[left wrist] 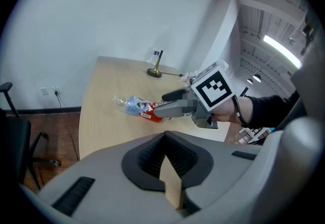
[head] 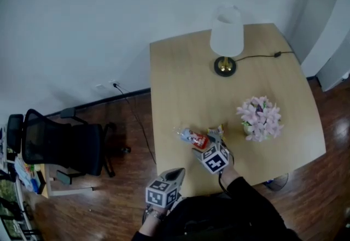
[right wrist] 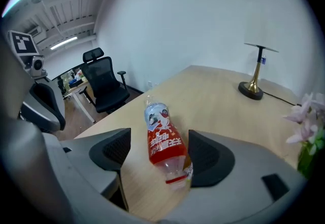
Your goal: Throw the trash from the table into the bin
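A crushed clear plastic bottle (head: 192, 137) with a red label lies on the wooden table (head: 180, 81) near its front edge. In the right gripper view the bottle (right wrist: 163, 142) lies lengthwise between the jaws of my right gripper (right wrist: 157, 151), which is open around it with a gap on the left side. A small yellowish wrapper (head: 217, 129) lies just beside the right gripper (head: 206, 145). My left gripper (head: 177, 172) hangs off the table's front-left corner, shut and holding nothing. From the left gripper (left wrist: 163, 139) view I see the bottle (left wrist: 136, 106) and the right gripper (left wrist: 172, 109) over it. No bin shows.
A white-shaded lamp (head: 226, 37) with a black cable (head: 262, 57) stands at the table's far side. A pot of pink flowers (head: 259, 118) sits right of the bottle. A black office chair (head: 60, 144) stands on the wooden floor to the left.
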Demonstrator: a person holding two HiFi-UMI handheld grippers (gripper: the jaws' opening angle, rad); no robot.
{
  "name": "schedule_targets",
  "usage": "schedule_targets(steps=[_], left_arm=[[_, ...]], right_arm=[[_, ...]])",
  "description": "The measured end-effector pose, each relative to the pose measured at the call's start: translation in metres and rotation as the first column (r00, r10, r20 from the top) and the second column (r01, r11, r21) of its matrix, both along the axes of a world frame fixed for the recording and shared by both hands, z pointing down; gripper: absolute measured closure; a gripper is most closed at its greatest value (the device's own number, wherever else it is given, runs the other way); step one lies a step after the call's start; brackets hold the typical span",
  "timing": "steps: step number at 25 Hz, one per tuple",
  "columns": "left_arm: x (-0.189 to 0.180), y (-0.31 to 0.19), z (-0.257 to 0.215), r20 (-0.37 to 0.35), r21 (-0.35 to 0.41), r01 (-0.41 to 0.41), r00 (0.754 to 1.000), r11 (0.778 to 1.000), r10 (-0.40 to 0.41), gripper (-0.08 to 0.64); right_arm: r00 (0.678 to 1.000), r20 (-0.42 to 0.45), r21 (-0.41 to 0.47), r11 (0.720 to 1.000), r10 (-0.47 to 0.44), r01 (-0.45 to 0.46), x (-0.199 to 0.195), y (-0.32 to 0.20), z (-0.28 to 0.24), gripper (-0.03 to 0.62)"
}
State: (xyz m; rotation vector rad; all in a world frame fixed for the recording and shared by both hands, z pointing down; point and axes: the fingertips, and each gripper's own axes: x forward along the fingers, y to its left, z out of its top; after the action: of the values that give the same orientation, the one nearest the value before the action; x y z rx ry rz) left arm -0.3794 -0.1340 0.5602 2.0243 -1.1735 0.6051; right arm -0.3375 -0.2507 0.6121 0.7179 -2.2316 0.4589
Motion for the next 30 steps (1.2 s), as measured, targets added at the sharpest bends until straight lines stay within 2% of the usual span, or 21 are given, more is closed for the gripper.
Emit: schedule_targets(steps=[8,13,18,22,26,30], left_arm=[[-0.013,0.001,0.009,0.010,-0.041,0.073,0.997,0.996,-0.073,0.560],[-0.017,0.003,0.008,0.001,-0.026,0.088,0.996,0.996,-0.088,0.560],[-0.022,0.006,0.007,-0.006,-0.004,0.086,0.996,0.996,-0.086,0.560],[-0.026,0.013,0.006,-0.021,0.017,0.065,0.998,0.998,-0.065,0.560],[-0.023,0.019,0.007,-0.040,0.041,0.009,0.999,0.999,-0.007,0.560],[-0.012,0.028,0.007,-0.060,0.062,-0.082,0.994,0.995,0.086,0.560]], right_arm=[[0.993,-0.112,-0.075,0.997,-0.043,0.035,-0.014,-0.013,0.033,0.227],[0.980,-0.189,-0.083,0.996,-0.054,0.039,-0.011,-0.008,0.039,0.246],[0.987,-0.157,-0.071,0.997,-0.040,0.029,-0.013,-0.004,0.034,0.259],[0.994,-0.097,-0.089,0.996,-0.040,0.032,-0.018,0.020,0.025,0.267],[0.998,-0.067,-0.081,0.997,-0.016,0.010,-0.009,0.050,0.003,0.270],[0.997,-0.061,-0.066,0.997,0.043,-0.047,0.011,0.088,-0.017,0.272]])
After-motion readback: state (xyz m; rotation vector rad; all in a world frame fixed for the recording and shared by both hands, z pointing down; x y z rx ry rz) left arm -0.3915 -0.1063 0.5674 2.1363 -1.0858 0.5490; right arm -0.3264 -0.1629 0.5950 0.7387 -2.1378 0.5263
